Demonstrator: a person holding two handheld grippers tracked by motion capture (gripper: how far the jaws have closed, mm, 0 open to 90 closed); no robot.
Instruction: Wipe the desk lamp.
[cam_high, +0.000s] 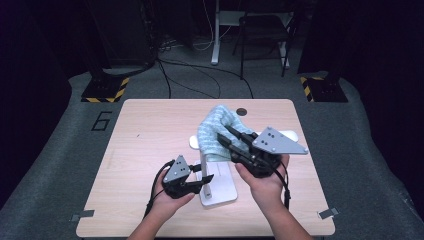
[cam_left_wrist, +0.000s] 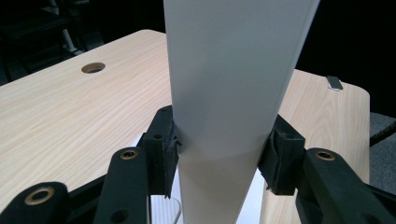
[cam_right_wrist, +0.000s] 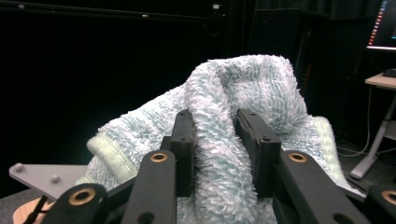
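A white stand rests on the wooden table (cam_high: 145, 130) by its flat base (cam_high: 222, 192), with an upright post (cam_left_wrist: 233, 84) and a crossbar whose end (cam_high: 193, 142) pokes out to the left. A fluffy pale blue-green towel (cam_high: 214, 129) is draped over the top of the stand. My left gripper (cam_high: 204, 179) is shut on the post low down, its pads (cam_left_wrist: 161, 149) pressed to both sides. My right gripper (cam_high: 227, 138) is shut on a fold of the towel (cam_right_wrist: 252, 79), which bulges up between its pads (cam_right_wrist: 184, 140).
A round cable hole (cam_high: 241, 111) sits at the table's far edge, just behind the towel. Beyond the table are a dark chair (cam_high: 265, 25), floor cables (cam_high: 200, 75) and two yellow-and-black striped bases (cam_high: 105, 90). Bare tabletop lies to the left.
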